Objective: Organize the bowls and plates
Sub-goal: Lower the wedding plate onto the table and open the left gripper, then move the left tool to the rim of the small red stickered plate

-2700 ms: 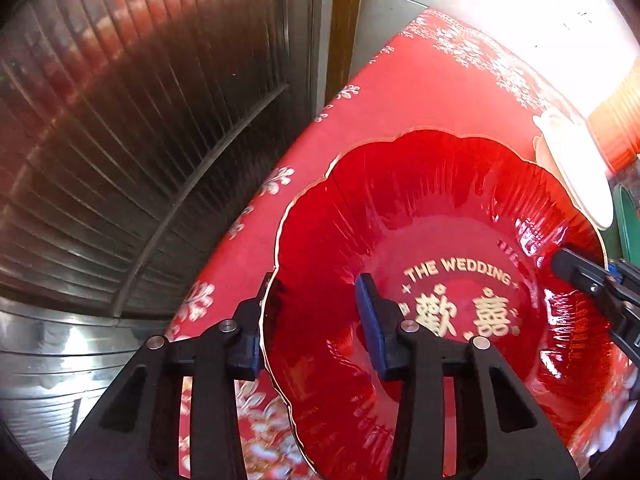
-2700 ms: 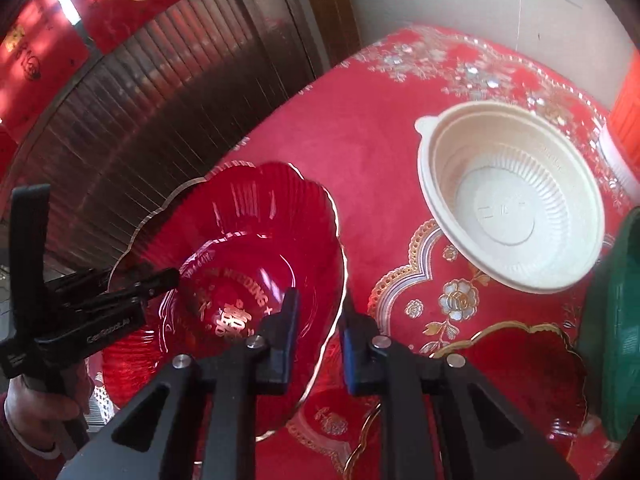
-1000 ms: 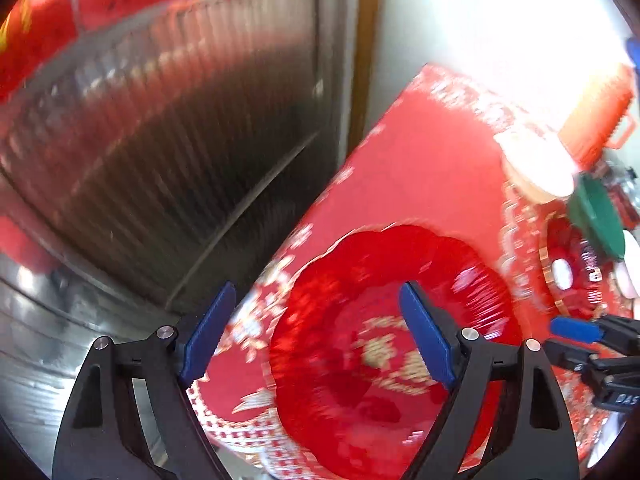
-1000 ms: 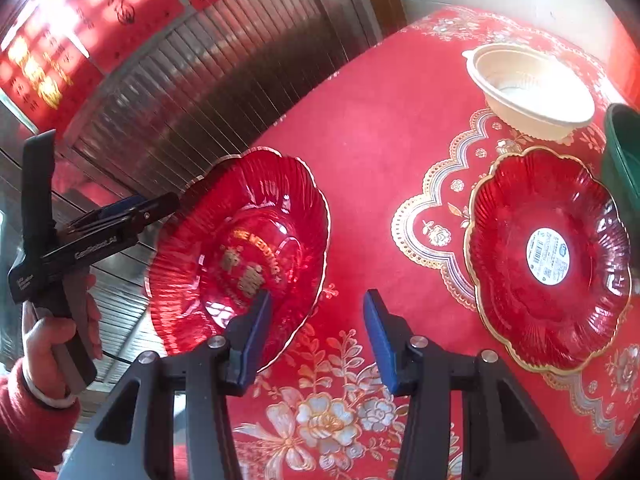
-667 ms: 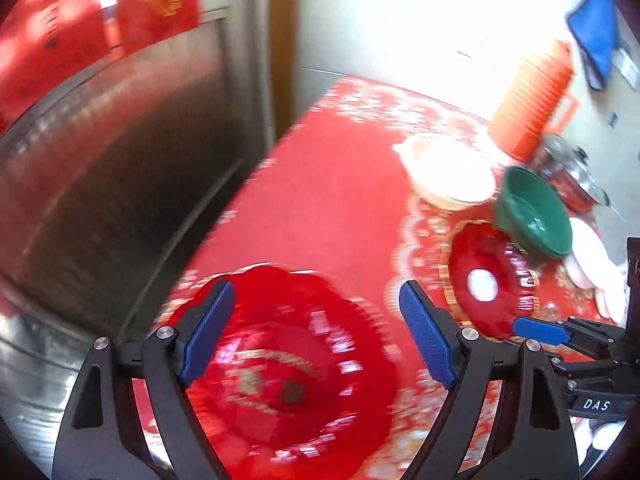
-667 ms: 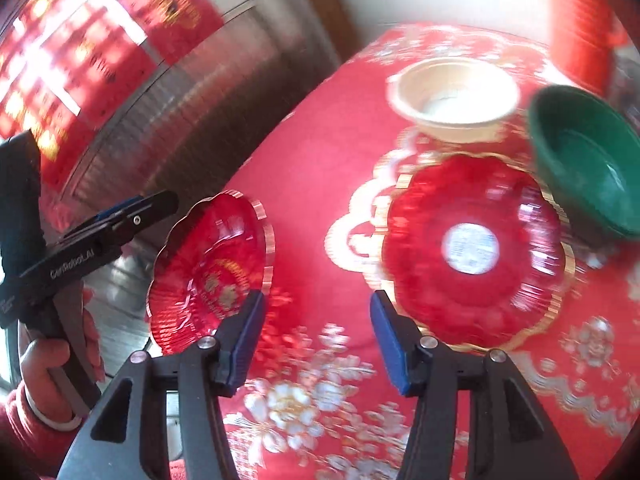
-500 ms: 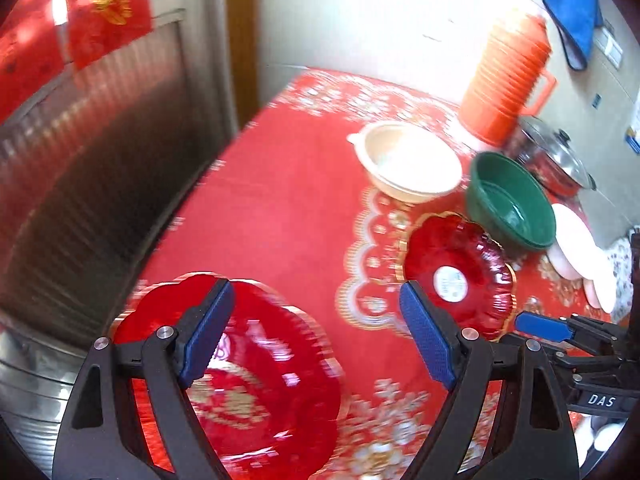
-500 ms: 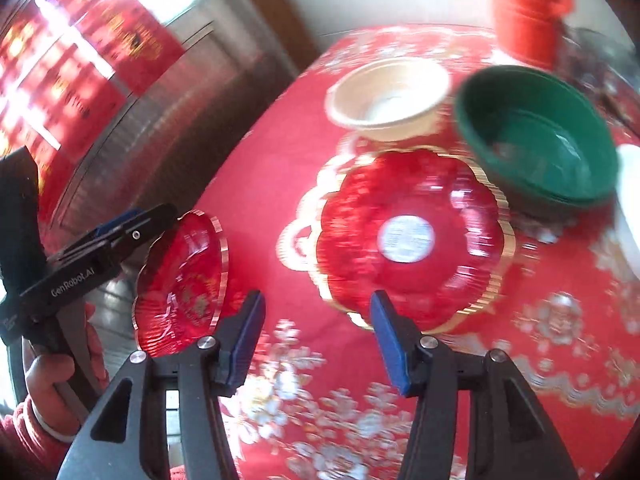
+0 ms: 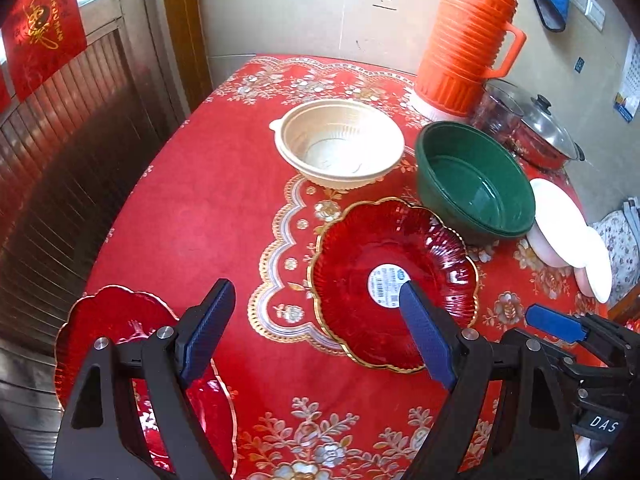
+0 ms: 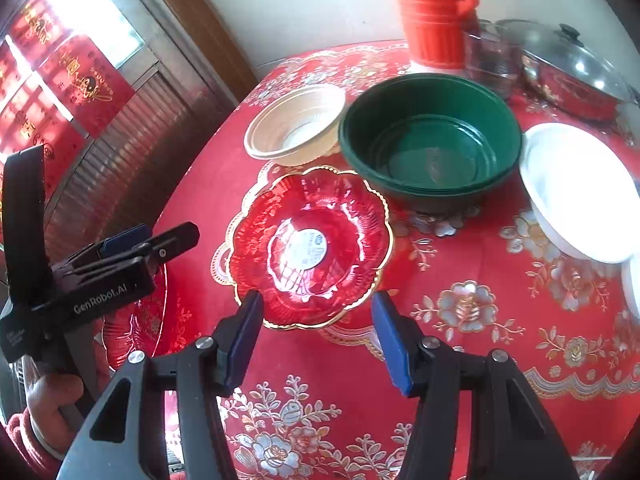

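on the tabletop [image 9: 208, 216] a labelled red plate [image 9: 394, 280] lies at 7 o'clock from the green bowl [image 9: 476, 184], another red plate [image 9: 120, 328] at the near-left edge. left gripper [image 9: 316, 332] jaws gape wide, empty. right gripper [image 10: 318, 334] jaws, just opened further, stand half apart, empty.

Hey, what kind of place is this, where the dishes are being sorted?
Most likely a home dining or kitchen corner. A table under a red flowered tablecloth carries bowls and plates, an orange thermos and a lidded pot stand by the wall, and red festive paper hangs at the window.
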`<state>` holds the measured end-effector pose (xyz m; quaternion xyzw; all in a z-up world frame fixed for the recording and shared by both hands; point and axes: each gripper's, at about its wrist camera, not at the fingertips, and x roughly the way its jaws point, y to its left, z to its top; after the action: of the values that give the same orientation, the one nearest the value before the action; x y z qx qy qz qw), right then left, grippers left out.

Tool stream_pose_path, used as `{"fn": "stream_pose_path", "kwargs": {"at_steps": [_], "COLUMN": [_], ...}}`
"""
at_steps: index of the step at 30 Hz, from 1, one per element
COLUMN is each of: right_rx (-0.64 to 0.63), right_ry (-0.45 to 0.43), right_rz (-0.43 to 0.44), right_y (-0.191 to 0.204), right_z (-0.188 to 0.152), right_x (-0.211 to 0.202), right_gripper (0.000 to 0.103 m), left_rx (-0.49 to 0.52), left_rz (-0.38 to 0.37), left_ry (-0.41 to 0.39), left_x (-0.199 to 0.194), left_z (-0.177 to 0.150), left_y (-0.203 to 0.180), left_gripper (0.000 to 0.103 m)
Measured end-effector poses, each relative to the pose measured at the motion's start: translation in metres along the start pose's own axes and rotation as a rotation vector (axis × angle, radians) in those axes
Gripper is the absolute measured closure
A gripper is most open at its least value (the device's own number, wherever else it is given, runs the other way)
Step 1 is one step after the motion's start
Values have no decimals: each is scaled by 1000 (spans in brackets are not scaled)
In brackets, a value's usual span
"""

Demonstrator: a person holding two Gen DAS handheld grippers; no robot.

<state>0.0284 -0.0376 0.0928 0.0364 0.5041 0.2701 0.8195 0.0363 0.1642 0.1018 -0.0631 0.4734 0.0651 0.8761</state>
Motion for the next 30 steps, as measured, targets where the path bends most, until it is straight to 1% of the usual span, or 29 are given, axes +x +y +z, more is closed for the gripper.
{"fn": "stream_pose_path", "kwargs": {"at_steps": [3, 5, 7, 8, 10, 11, 14, 18, 22, 27, 30], "right_rx": [5, 7, 9, 9, 10, 9, 3, 9, 13, 15, 18], "right_ry": [0, 1, 2, 2, 4, 4, 2, 13, 25, 38, 43], "right_rz": [0, -1, 1, 0, -3, -3, -8, -8, -13, -17, -18], "right_y": [-6, -7, -9, -10, -11, -11, -12, -15, -18, -21, -23], "right_z": [-1, 0, -1, -1, -2, -2, -1, 0, 2, 4, 6], "right_x": [-2, -3, -3, -4, -4, -4, -4, -1, 3, 8, 11], "right_gripper": [47, 47, 47, 46, 46, 46, 46, 46, 46, 46, 46], "left_rx": [21, 63, 81, 80, 60, 59, 80, 60, 62, 43, 43], "left_rz": [41, 118, 155, 149, 115, 112, 149, 116, 116, 91, 91], "left_ry": [24, 36, 31, 31, 48, 51, 56, 73, 84, 94, 97], "left_x": [5, 9, 10, 11, 13, 14, 19, 24, 30, 36, 40], "left_z": [0, -2, -4, -5, -5, -5, -5, -3, 0, 4, 6], "left_y": [-9, -17, -21, -21, -19, -19, -21, -19, -18, -13, -12], "left_gripper": [18, 18, 18, 18, 18, 18, 18, 18, 18, 18, 18]}}
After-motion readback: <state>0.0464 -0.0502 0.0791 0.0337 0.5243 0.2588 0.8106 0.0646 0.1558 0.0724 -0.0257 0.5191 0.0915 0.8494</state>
